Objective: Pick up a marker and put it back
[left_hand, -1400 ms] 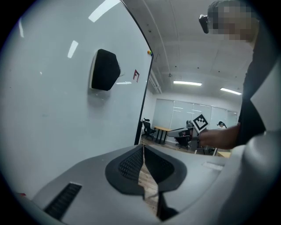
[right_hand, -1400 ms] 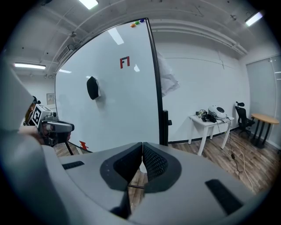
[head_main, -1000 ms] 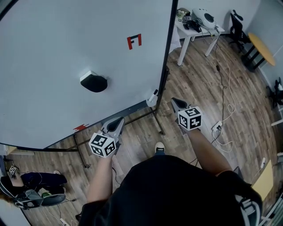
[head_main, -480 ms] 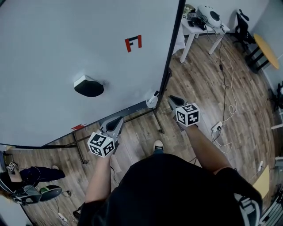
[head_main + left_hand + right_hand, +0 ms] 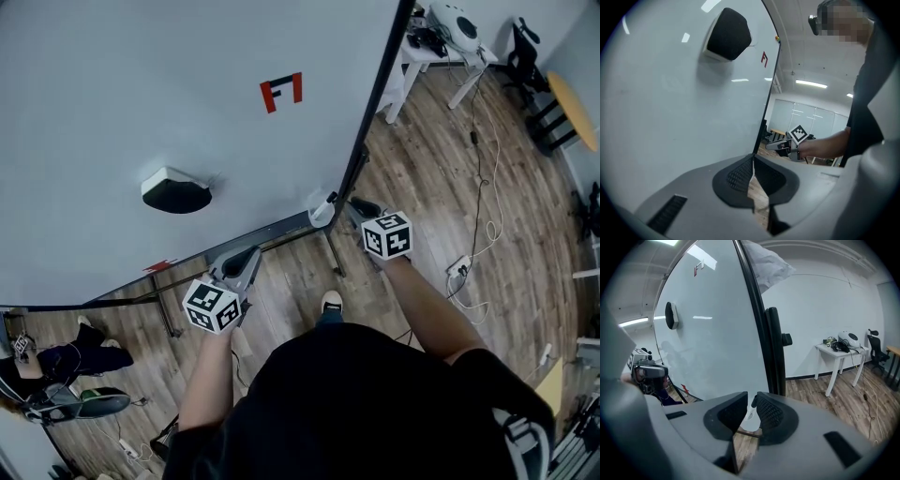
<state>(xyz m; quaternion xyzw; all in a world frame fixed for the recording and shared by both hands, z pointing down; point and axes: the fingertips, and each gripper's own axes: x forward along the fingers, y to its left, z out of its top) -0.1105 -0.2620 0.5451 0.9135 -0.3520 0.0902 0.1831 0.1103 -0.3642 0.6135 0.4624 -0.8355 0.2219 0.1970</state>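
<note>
A person's right hand-held gripper [image 5: 349, 202], its jaws just opened and gripping nothing, points at a marker [image 5: 323, 206] resting at the lower right corner of a whiteboard [image 5: 141, 94]. The white barrel shows in the gap ahead, the pads not on it. The left hand-held gripper [image 5: 246, 258] is closed and empty. The marker looks light, stiff and smooth; a hold across mid-barrel, below the dark cap, should keep it from slipping.
</note>
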